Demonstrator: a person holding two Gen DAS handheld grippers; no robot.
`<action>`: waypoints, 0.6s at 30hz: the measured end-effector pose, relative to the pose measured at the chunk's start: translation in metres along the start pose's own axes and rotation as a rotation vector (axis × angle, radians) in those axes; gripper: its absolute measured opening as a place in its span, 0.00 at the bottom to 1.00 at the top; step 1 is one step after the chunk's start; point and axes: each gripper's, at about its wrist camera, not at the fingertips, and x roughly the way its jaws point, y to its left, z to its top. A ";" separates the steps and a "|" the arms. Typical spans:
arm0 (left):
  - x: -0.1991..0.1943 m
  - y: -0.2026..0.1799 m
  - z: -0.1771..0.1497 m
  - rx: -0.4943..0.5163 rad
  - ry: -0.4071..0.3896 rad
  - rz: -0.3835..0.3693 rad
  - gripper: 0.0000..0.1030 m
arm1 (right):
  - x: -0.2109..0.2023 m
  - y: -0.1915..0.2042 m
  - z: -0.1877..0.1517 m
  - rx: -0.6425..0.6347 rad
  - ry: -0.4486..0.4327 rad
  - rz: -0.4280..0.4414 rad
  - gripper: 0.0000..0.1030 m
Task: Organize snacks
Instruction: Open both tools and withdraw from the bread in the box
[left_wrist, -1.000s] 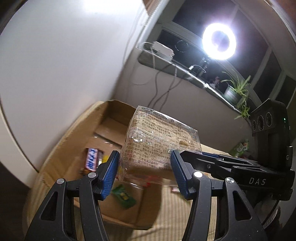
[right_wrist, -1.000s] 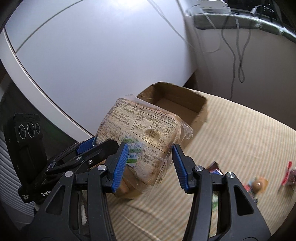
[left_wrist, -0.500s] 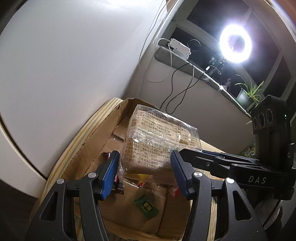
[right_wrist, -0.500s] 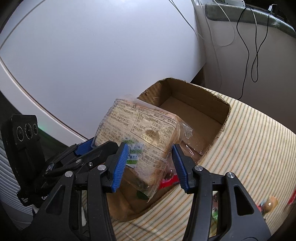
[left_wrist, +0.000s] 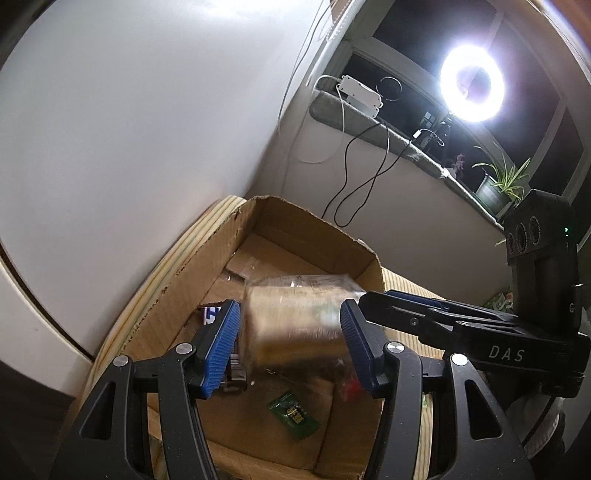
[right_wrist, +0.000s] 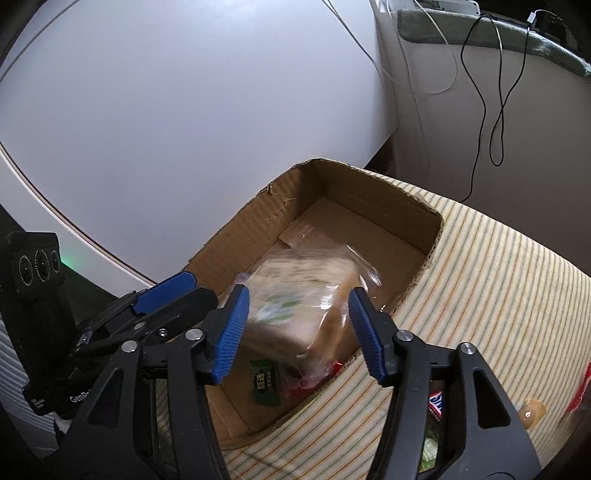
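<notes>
- Left wrist view: the left tool (left_wrist: 290, 345) hangs over the open cardboard box (left_wrist: 314, 229), blue pads either side of the bagged sliced bread (left_wrist: 295, 325). The bread is smeared with motion blur and sits down inside the box. I honestly can't tell whether the pads are pressing on it or just flanking it.
- Same view, on the box floor: a green packet (left_wrist: 293, 415) near the front wall, a blue and white candy bar (left_wrist: 210, 314) peeking out behind the left pad, something red (left_wrist: 349, 387) under the bread.
- The right tool (left_wrist: 424, 317) pokes in from the right side, its fingers reaching toward the bread's far side.
- Background: ring light (left_wrist: 472, 84) blazing at the window, a potted plant (left_wrist: 502, 184) on the sill, black cable (left_wrist: 369, 177) dangling down the wall.
- Right wrist view: the right tool (right_wrist: 297, 330) has its jaws opening. The bread (right_wrist: 295, 306) is between them, blurry, but there's a visible gap at both pads, so it's let go. The loaf sits tilted in the box (right_wrist: 369, 184), on top of the other snacks.
- The green packet (right_wrist: 265, 382) lies just in front of the bread, red wrapper (right_wrist: 314, 376) at its corner.
- The left tool (right_wrist: 162, 295) comes in from the left, one blue pad up by the bread's edge.
- The box stands on a striped cloth (right_wrist: 498, 277) over the desk. A few loose snacks (right_wrist: 532, 410) lie off to the right on it.
</notes>
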 end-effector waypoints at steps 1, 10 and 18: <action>-0.001 0.000 0.000 0.002 -0.001 0.001 0.53 | -0.002 0.000 0.000 -0.002 -0.004 -0.003 0.58; -0.012 -0.009 -0.004 0.017 -0.016 -0.007 0.53 | -0.033 -0.004 -0.009 -0.001 -0.042 -0.025 0.59; -0.025 -0.035 -0.012 0.065 -0.025 -0.037 0.53 | -0.070 -0.017 -0.026 -0.010 -0.086 -0.053 0.59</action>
